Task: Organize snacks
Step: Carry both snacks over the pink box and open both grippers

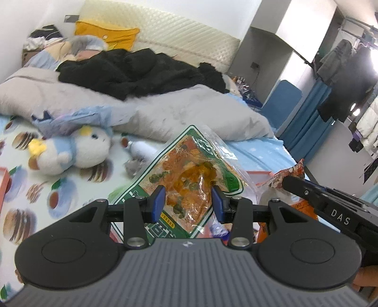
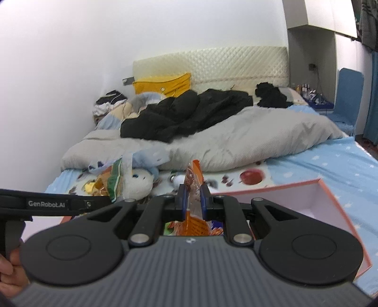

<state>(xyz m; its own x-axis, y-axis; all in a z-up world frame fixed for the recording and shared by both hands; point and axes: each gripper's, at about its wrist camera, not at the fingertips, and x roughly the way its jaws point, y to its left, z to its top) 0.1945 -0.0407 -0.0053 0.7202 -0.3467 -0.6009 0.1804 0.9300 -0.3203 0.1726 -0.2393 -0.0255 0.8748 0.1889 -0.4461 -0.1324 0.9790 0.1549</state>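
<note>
A bedroom with plain white walls [image 2: 70, 70]. The bed [image 2: 330, 165] fills most of both views, its light blue sheet printed with stars and fruit. A cream quilted headboard [image 2: 212, 63] stands against the far wall, with a yellow pillow [image 2: 163, 85] leaning on it. A rumpled grey duvet [image 2: 236, 141] lies across the mattress, a black garment [image 2: 184, 113] heaped on top. A white built-in cabinet [image 1: 267, 47] rises beside the bed, a blue chair [image 2: 347, 94] next to it. In the left wrist view, dark coats hang on a clothes rail [image 1: 354, 21] by blue curtains [image 1: 309, 118], where bright light [image 1: 374, 61] glares in
</note>
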